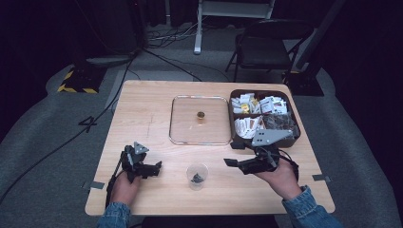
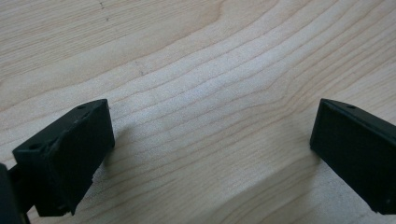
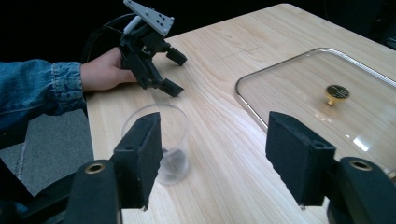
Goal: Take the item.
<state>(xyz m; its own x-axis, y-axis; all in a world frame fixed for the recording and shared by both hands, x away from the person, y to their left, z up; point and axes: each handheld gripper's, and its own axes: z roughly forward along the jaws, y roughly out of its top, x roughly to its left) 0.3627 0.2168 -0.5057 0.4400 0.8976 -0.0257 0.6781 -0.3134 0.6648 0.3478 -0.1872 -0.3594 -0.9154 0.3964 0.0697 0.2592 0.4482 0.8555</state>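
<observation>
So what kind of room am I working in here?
Probably a recording studio or lab, not a home: dark curtained surroundings, black cables trailing over grey carpet, a black folding chair and a yellow-and-black striped stand base behind the light wooden table.

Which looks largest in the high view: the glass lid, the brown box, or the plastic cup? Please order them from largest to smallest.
1. Glass lid and brown box: nearly alike in the high view; the lid looks slightly larger, but I would not rank them firmly.
2. Plastic cup: clearly the smallest, though it stands nearest the camera.
</observation>
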